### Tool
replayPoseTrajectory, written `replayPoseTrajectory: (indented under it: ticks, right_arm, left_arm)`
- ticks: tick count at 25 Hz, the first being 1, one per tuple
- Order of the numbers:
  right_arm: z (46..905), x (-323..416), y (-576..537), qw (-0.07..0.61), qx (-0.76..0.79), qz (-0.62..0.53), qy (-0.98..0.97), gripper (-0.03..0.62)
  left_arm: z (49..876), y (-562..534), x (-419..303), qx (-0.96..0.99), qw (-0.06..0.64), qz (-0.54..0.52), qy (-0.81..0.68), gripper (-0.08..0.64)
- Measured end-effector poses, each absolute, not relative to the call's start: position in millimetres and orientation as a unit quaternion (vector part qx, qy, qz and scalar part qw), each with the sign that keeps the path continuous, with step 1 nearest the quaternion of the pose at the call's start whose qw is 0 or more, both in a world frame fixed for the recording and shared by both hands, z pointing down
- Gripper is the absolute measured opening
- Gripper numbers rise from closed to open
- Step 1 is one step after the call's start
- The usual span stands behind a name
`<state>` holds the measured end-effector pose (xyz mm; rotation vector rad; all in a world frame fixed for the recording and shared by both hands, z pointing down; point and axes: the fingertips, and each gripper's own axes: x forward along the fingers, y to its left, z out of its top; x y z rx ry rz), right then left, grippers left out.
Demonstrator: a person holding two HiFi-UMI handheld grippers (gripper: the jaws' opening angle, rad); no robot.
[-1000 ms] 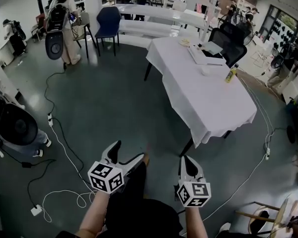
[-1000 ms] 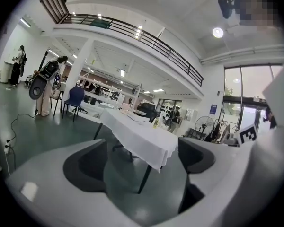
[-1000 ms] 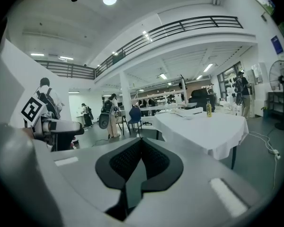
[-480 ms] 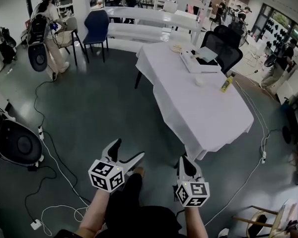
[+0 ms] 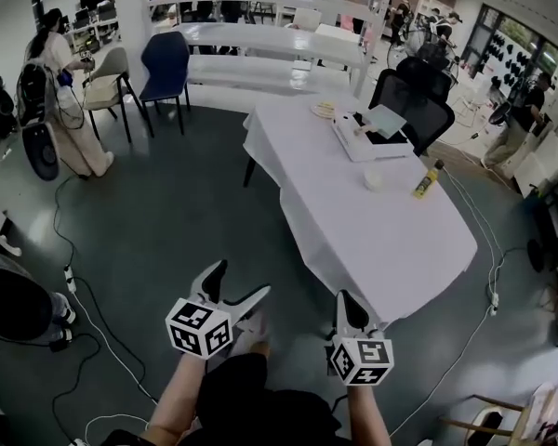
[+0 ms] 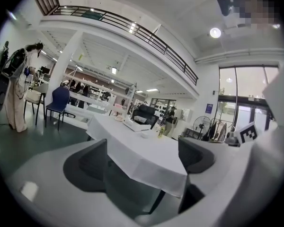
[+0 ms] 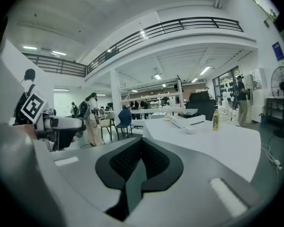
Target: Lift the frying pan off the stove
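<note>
- the left gripper [image 5: 237, 282] is held low in front of the person. its jaws are wide apart and empty; between its pads [image 6: 92, 162] only the floor and a draped table corner show.
- the right gripper [image 5: 347, 297] sits just beside it. its jaws are pressed together on nothing, and the pads [image 7: 156, 162] meet along one seam.
- neither gripper has changed over the last second: same place in the head view, same jaw setting.
- what has changed is the room around them. the white-clothed table [image 5: 372, 230] has slid leftward and nearer in the head view, and its near corner now lies just ahead of the right gripper.
- the standing person with a backpack [image 5: 60, 110] has drifted out toward the left edge, which suggests the wearer is walking and turning toward the table.
- on the far half of the table are a flat white box [image 5: 367, 137], a small white bowl [image 5: 374, 178] and a yellow bottle [image 5: 427, 180], with a black chair [image 5: 411, 86] behind them.
- no frying pan or stove can be made out in any view. whether the white box is the stove is too small to tell.
- judged from this, the task is still in its approach. nothing has been reached for, and both grippers are well short of the things on the table.
</note>
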<state>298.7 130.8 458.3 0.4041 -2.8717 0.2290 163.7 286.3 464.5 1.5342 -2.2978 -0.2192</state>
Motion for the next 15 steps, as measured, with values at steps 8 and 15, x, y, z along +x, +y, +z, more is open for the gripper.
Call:
replayPoseTrajectory:
  ticks: [8,15]
  right_arm:
    - [457,241,97,0.109,0.156,0.079,-0.978,0.006]
    - [469,210,79,0.111,0.165,0.08,-0.977,0.006]
  left_arm:
    - [460,249,99,0.561,0.176,-0.072,-0.806,0.5]
    - [472,233,68,0.567,0.178,-0.071,-0.801,0.5]
